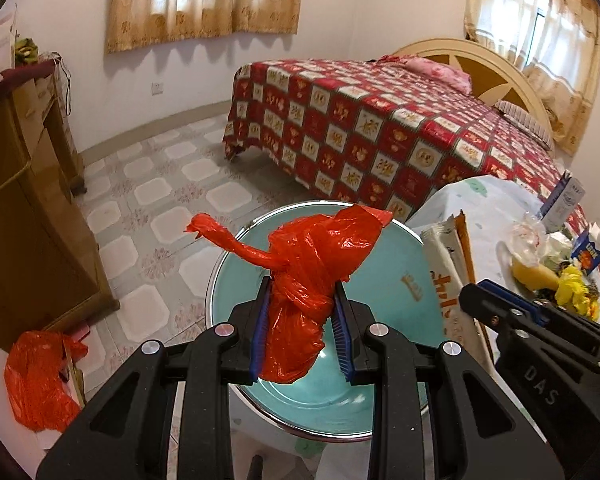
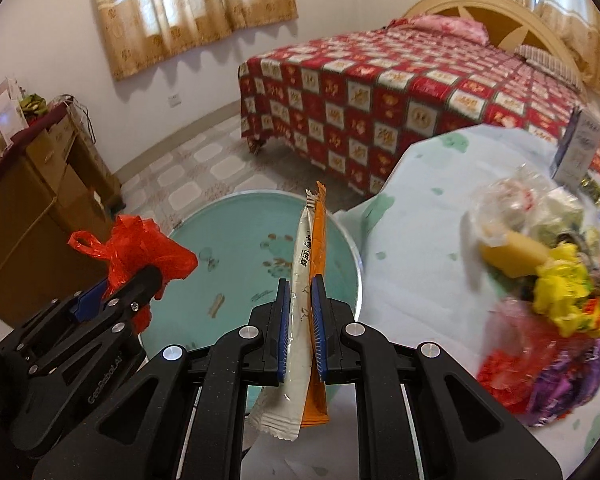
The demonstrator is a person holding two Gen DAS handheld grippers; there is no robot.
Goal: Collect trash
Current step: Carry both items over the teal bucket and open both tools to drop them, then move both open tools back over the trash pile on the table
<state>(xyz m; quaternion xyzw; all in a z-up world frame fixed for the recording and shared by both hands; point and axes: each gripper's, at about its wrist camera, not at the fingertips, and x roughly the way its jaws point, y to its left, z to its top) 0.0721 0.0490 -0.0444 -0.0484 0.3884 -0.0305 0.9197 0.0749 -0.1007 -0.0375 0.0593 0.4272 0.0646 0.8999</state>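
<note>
Landmark: round teal basin (image 1: pixel 384 276), metal-rimmed, on the floor below both grippers.

Left gripper (image 1: pixel 300 312): jaws clamped on a knotted red plastic bag (image 1: pixel 300 280), blue pads pressing its sides just at the knot. Bag held above the basin, body hanging down between the jaws, one twisted handle sticking out to the left, away from the basin's centre. Same bag seen from the right wrist view as a crumpled red bundle over the basin's left rim.

Right gripper (image 2: pixel 300 312): jaws nearly together, pinching two flat snack wrappers (image 2: pixel 308 264), one white, one orange, back to back. Wrappers upright, top ends above the pads, bottom ends hanging below, held over the basin's right half.

Right of the basin, touching or overlapping its rim: table under a pale cloth (image 2: pixel 412 240) with green blotches. On the cloth, well away from the basin: heap of mixed trash (image 2: pixel 540 272), yellow, clear, purple and red pieces, blurred; a blue-and-white carton (image 2: pixel 578 152) upright at the far edge.

Left of the basin, on the tiled floor: second red bag (image 1: pixel 40 380), slack, against a brown cabinet (image 1: pixel 24 184).

Beyond the basin: bed with red checked cover (image 1: pixel 380 128).
</note>
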